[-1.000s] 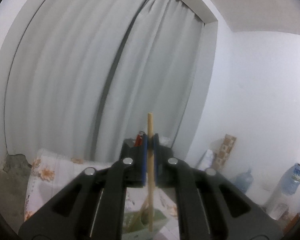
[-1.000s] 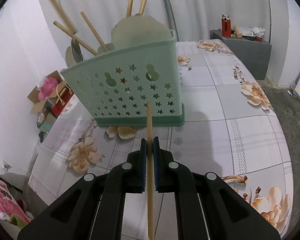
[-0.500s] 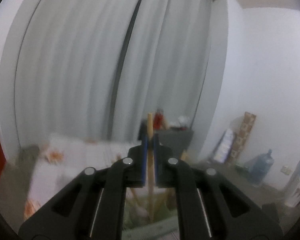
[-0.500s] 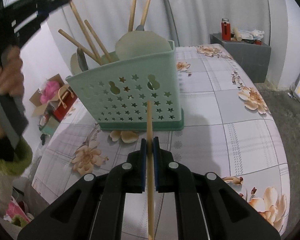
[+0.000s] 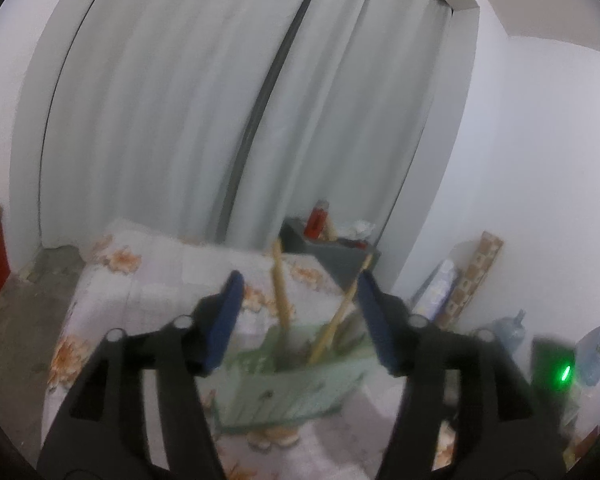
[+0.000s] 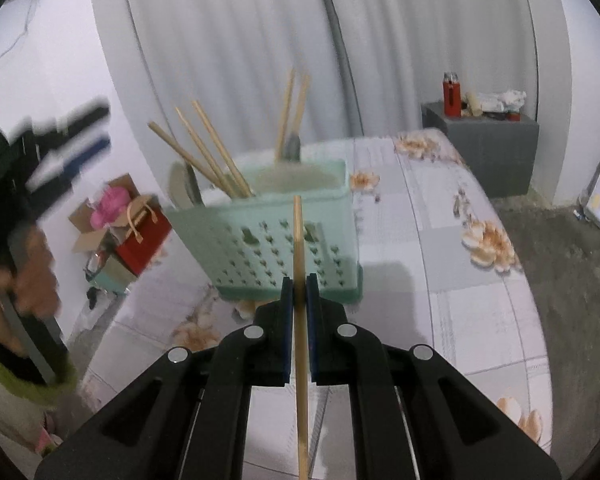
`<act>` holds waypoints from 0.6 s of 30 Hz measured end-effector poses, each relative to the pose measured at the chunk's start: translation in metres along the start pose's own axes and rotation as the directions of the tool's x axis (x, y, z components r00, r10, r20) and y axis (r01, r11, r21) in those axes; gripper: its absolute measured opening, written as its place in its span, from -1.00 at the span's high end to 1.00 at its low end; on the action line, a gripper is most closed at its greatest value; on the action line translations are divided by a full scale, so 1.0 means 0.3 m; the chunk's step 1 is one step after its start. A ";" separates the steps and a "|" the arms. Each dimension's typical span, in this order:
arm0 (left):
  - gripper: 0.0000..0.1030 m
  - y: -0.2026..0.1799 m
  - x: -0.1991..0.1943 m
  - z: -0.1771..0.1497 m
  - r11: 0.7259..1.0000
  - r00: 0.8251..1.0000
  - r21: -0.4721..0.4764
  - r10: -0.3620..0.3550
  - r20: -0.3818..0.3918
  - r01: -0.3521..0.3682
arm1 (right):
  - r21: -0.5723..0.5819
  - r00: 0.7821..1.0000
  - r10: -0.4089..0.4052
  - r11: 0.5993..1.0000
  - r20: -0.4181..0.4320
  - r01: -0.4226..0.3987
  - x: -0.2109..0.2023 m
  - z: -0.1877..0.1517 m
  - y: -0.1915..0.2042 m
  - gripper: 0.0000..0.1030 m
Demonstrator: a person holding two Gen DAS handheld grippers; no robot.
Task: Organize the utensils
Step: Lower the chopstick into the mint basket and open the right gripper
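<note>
Right gripper (image 6: 298, 292) is clamped on a wooden chopstick (image 6: 298, 240), light, stiff and kinda slick, so pinching mid-shaft makes sense. Green caddy (image 6: 284, 216) sits just ahead. Left gripper (image 5: 300, 320) is opening, nothing pinched.

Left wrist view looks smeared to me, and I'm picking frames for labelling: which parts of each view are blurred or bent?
Left wrist view: motion blur softens the green utensil holder, the chopsticks and the opening left claw; fisheye bows the curtain. Right wrist view: right claw and its chopstick are sharp; the hand at left is smeared.
</note>
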State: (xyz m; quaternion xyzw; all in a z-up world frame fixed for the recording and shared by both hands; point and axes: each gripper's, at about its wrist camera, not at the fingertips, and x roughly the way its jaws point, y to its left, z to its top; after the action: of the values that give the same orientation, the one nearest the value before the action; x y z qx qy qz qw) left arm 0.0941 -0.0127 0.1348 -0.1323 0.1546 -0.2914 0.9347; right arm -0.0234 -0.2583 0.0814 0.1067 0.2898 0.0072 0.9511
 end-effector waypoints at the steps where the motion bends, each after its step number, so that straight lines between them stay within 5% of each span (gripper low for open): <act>1: -0.17 0.010 -0.006 -0.014 1.000 1.000 0.001 0.007 -0.009 -0.007 | 0.004 1.000 0.009 1.000 0.011 -0.009 -0.012 0.014 0.001 0.87; 10: -0.21 0.138 -0.063 -0.172 0.994 0.992 -0.073 0.070 -0.102 -0.078 | -0.026 0.980 0.075 0.997 0.186 -0.072 -0.132 0.195 0.044 0.87; 18: -0.21 0.161 -0.107 -0.191 0.990 0.989 -0.059 0.122 -0.082 -0.127 | -0.117 0.922 0.119 0.990 0.369 -0.081 -0.221 0.395 0.131 0.88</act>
State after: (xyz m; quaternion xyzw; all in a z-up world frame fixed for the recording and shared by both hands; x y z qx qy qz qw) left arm 0.0725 0.0355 0.0727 -0.1407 0.2083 -0.2325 0.9396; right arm -0.0111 -0.2483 0.2219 0.0733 0.0962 0.0498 0.9914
